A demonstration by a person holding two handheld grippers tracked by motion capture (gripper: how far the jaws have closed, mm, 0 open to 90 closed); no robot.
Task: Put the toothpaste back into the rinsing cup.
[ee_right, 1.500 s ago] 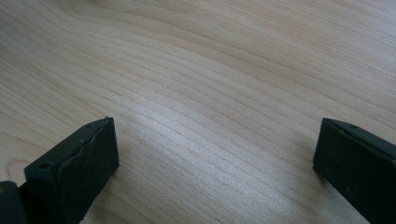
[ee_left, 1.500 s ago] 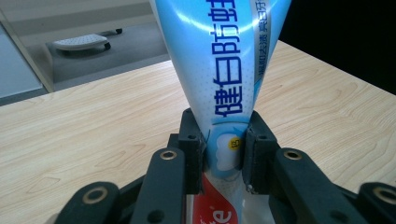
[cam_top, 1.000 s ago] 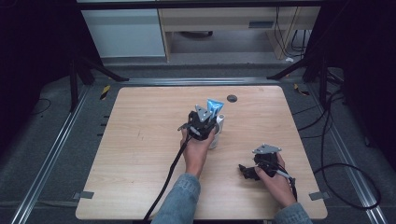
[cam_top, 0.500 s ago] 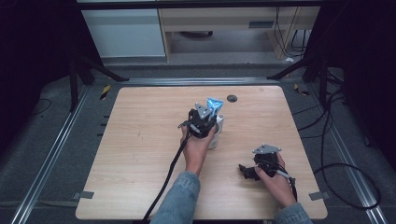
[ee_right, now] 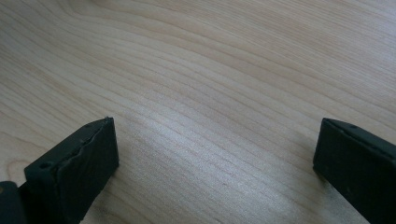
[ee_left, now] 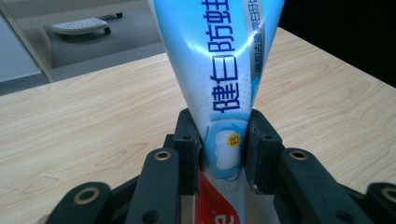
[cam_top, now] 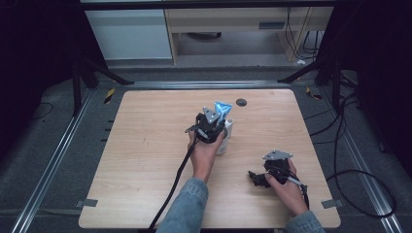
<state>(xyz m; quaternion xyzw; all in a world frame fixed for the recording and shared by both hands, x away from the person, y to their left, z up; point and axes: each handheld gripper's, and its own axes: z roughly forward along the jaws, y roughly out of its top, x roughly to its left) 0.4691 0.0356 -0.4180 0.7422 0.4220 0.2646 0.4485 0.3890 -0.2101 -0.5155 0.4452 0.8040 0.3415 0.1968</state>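
I have the toothpaste tube (ee_left: 219, 84) pinched upright in my left gripper (ee_left: 223, 147), mid-table, above what looks like a white cup (cam_top: 226, 137). Grasp done; placing it remains. My right gripper (ee_right: 215, 154) rests wide open, holding nothing, over the table (ee_right: 210, 70).

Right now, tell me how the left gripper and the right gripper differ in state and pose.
The left gripper is shut on the toothpaste tube, its pads pressing the tube's sides; the right gripper stands wide open with nothing between its jaws. The left gripper is held up near the middle of the table, beside a white cup; the right gripper lies low near the table's near right corner. Both are hand-held with black jaws.
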